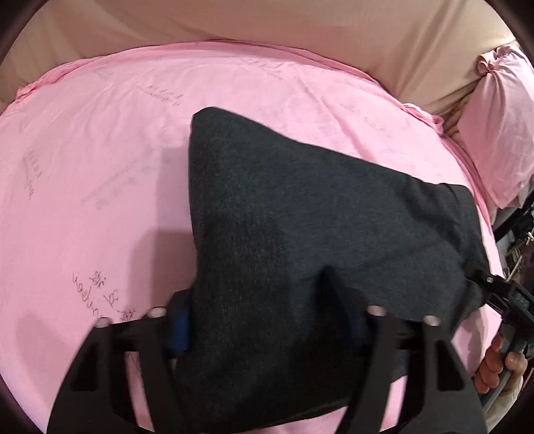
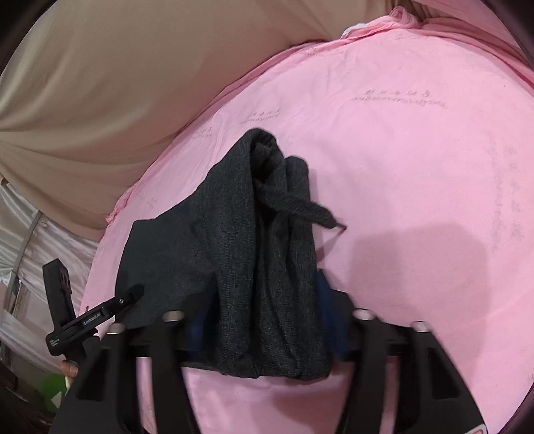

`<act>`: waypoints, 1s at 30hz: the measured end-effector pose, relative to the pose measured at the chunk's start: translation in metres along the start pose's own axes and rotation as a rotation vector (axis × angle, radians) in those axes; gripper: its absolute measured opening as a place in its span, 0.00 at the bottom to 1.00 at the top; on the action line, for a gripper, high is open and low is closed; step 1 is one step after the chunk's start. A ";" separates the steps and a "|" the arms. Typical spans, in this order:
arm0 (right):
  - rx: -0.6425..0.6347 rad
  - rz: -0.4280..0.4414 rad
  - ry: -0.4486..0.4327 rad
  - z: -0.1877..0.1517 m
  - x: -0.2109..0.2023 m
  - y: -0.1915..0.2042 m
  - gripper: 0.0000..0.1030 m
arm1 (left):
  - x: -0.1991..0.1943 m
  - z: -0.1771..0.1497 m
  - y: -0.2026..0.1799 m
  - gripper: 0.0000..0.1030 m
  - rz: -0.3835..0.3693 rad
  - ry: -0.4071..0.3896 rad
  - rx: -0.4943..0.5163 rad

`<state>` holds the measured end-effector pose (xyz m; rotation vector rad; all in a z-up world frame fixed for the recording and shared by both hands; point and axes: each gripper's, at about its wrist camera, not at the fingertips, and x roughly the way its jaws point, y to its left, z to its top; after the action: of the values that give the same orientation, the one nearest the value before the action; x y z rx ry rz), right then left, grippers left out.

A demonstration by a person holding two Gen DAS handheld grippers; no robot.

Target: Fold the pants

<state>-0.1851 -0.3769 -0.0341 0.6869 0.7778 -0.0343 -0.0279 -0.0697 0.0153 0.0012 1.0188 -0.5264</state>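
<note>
Dark grey knit pants [image 1: 300, 217] hang folded above a pink bedsheet [image 1: 100, 167]. My left gripper [image 1: 267, 320] is shut on the near edge of the pants, which drape over its fingers and hide the tips. My right gripper [image 2: 263, 317] is shut on the bunched waistband end of the pants [image 2: 267, 250], with a drawstring [image 2: 313, 213] hanging loose. The right gripper also shows at the right edge of the left wrist view [image 1: 490, 283], holding the pants' other corner. The left gripper shows at the left in the right wrist view [image 2: 100, 313].
A beige sheet [image 1: 267, 26] lies beyond the pink one. A pink pillow [image 1: 497, 127] sits at the far right. Dark furniture and clutter [image 1: 517, 233] stand off the bed's right side. A green object [image 2: 53, 390] lies low left.
</note>
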 end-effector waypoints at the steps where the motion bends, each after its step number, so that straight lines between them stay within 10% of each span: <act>1: -0.024 -0.013 -0.009 0.000 -0.005 0.010 0.32 | -0.005 0.002 -0.001 0.28 -0.008 -0.002 0.006; 4: -0.080 0.022 -0.056 0.003 -0.027 0.047 0.28 | -0.028 0.010 0.008 0.08 -0.011 -0.037 0.004; 11: -0.211 0.108 -0.037 -0.025 -0.040 0.101 0.28 | -0.112 -0.008 0.046 0.07 0.106 -0.109 0.038; 16: -0.125 0.022 0.056 -0.058 -0.004 0.062 0.40 | -0.073 -0.046 0.061 0.21 0.248 0.052 0.063; 21: -0.230 -0.096 -0.066 -0.039 -0.044 0.094 0.48 | -0.082 -0.051 0.032 0.82 0.450 -0.099 0.180; 25: -0.326 -0.096 -0.108 -0.016 -0.043 0.121 0.51 | -0.076 -0.046 0.013 0.84 0.493 -0.123 0.245; 28: -0.385 -0.065 -0.047 -0.013 -0.007 0.141 0.02 | -0.068 -0.048 0.012 0.83 0.484 -0.101 0.229; 30: -0.380 -0.112 -0.001 -0.007 0.023 0.135 0.00 | -0.063 -0.050 0.013 0.84 0.479 -0.081 0.217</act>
<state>-0.1358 -0.2621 0.0229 0.2830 0.7941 0.0112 -0.0887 -0.0197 0.0367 0.4045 0.8404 -0.1929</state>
